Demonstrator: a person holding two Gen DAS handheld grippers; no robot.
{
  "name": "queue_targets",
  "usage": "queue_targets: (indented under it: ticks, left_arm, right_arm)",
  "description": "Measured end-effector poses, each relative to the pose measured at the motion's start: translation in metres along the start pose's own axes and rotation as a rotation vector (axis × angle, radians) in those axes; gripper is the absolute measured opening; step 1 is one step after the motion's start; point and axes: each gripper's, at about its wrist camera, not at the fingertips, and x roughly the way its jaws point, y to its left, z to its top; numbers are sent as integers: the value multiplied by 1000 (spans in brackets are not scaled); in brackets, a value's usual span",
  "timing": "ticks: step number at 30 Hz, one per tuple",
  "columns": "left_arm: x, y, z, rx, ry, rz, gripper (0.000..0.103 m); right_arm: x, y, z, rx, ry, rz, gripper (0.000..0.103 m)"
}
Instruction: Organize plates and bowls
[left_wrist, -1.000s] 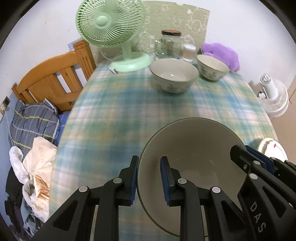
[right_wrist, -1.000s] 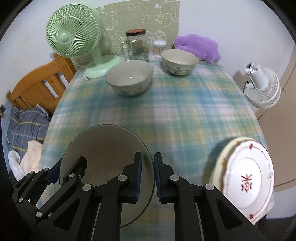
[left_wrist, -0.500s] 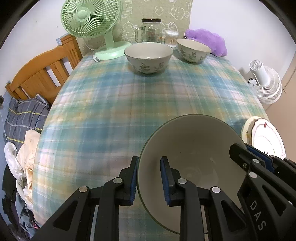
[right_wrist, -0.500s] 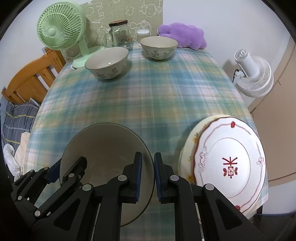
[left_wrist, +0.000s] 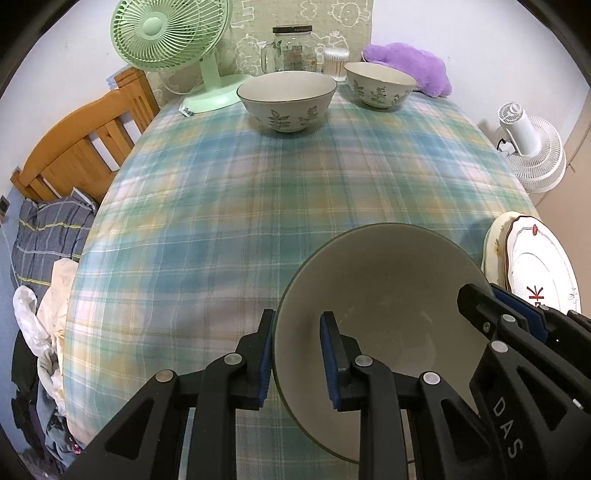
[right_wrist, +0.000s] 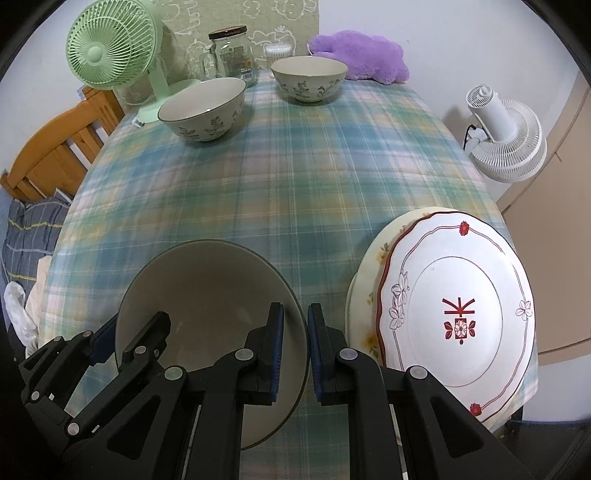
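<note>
A large grey-cream bowl (left_wrist: 388, 295) (right_wrist: 207, 295) sits low over the near end of the plaid table (left_wrist: 295, 192). My two grippers are at opposite sides of its rim. My left gripper (left_wrist: 295, 321) has the left rim between its jaws, which are opening; the inner pad stands off the wall. My right gripper (right_wrist: 295, 314) is shut on the right rim. Two leaf-patterned bowls (left_wrist: 287, 99) (left_wrist: 380, 83) stand at the far end. Two stacked plates (right_wrist: 458, 295), the red-trimmed one on top, lie right of the held bowl.
A green fan (left_wrist: 166, 37), a glass jar (left_wrist: 291, 48), a swab tub (left_wrist: 336, 61) and a purple plush (left_wrist: 410, 66) line the table's far edge. A wooden chair (left_wrist: 81, 147) and clothes (left_wrist: 44, 236) are at the left. A white floor fan (right_wrist: 506, 133) stands at the right.
Both grippers have carried the bowl back toward the near edge and down. The stacked plates have come fully into the right view. The left jaws stand slightly wider.
</note>
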Motion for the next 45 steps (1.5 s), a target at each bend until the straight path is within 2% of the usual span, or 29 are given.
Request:
queue_targets:
  ticks: [2,5,7,8,10,11,12,13,20,24,34,39,45]
  left_arm:
    - [1,0,1,1,31,-24,34]
    - [-1,1,-1,7,32,-35,45]
    - [-2,0,-2,18,32,-40,65]
    - [-2,0,-2,23,33,-46,68]
    - [-5,1,-2,29,29,-52,79]
    - [-7,2,-2,26,23,-53,82]
    - [-8,3,-1,24,16,-55,85]
    - [-11,5,0,21,5,-57,87]
    - [-27,14,12,6,-42,-75,90]
    - [-36,17,31,24,-81,-112,90]
    - [-54,30,85,-8,-180,-111,90]
    - [-48,35,113,-15,-199,-89,90]
    - [-32,48,139,-42,-200,-75,89]
  right_arm:
    - [0,0,1,7,-4,5,17]
    - [1,-3,0,13,-5,15,17]
    - [3,-4,0,4,11,6,17]
    - [3,-3,0,-3,15,7,18]
    - [4,-2,1,-17,29,26,31]
    - [2,-2,1,-16,23,31,51]
    - [-1,-1,1,-13,8,28,66]
    - [-4,0,1,-13,-4,27,68]
    - [-22,10,14,-32,-54,24,70]
    - [-32,13,29,-25,-90,53,70]
    - [-54,28,85,-46,-196,89,71]
    - [-49,36,113,-48,-214,85,81]
    - [-33,48,146,-79,-215,100,84]
